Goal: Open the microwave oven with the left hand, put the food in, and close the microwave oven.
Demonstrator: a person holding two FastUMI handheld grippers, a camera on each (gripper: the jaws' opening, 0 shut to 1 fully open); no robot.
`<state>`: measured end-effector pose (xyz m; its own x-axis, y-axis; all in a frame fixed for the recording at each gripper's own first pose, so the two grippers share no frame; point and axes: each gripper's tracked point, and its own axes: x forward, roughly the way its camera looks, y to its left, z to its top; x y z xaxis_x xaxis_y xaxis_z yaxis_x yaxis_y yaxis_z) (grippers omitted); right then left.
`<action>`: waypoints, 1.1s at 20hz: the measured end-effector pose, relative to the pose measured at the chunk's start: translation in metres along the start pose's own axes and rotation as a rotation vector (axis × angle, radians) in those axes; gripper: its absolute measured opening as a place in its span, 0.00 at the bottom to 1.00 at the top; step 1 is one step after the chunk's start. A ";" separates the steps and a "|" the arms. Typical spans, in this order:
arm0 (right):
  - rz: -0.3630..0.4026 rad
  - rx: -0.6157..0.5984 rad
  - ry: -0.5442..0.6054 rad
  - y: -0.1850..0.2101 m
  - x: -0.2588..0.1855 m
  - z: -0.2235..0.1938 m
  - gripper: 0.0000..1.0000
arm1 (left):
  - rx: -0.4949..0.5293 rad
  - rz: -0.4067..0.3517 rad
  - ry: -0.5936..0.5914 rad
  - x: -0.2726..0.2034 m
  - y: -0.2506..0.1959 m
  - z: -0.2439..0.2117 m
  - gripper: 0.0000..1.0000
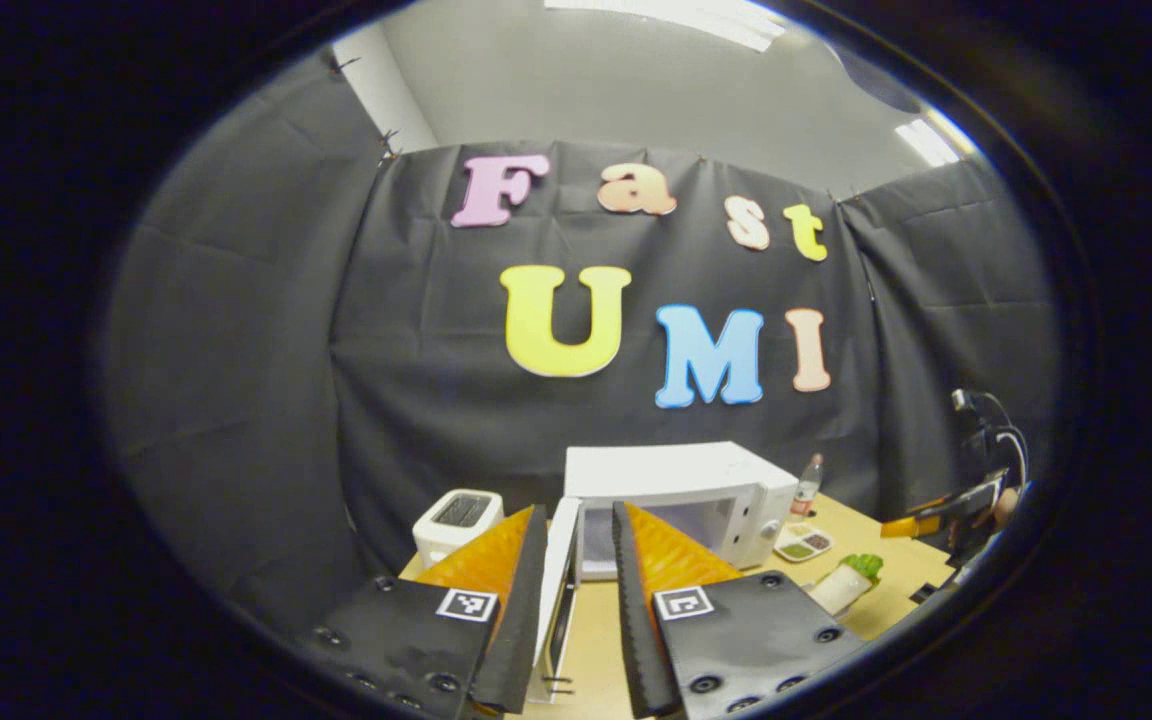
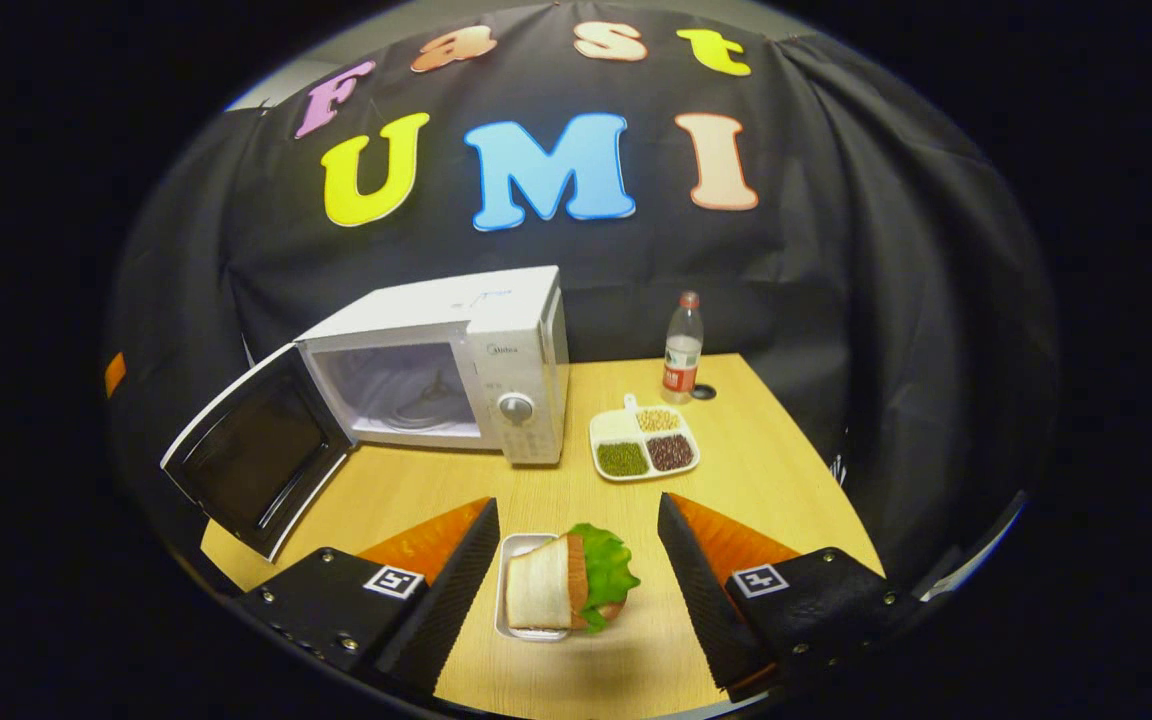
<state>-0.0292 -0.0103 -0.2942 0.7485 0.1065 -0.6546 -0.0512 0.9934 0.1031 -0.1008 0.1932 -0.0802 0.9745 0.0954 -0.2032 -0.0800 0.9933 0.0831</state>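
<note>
Now the microwave [image 2: 456, 365] door [image 2: 258, 462] hangs open; the right claw [image 2: 576, 560], spread, brackets the sandwich [image 2: 568, 582] to lift it; the left claw [image 1: 581, 590] stands released astride the door's edge.

My right gripper [image 2: 576, 560] hangs wide apart over the table [image 2: 766, 470], fingers flanking the sandwich [image 2: 566, 580] on its small tray [image 2: 516, 545], touching neither. Behind the sandwich sits the microwave [image 2: 456, 360], door [image 2: 256, 465] swung open to its left. Right of the microwave: a divided dish [image 2: 644, 443] and a bottle [image 2: 682, 350].
</note>
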 end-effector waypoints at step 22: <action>0.406 0.242 0.458 0.006 0.044 -0.100 0.13 | 0.046 0.015 -0.033 0.039 -0.166 0.059 1.00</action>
<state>-0.0625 0.0048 -0.3976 0.3409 0.5319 -0.7752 -0.0804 0.8380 0.5396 -0.0373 0.0285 -0.0445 0.9798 0.1070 -0.1692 -0.0853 0.9878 0.1305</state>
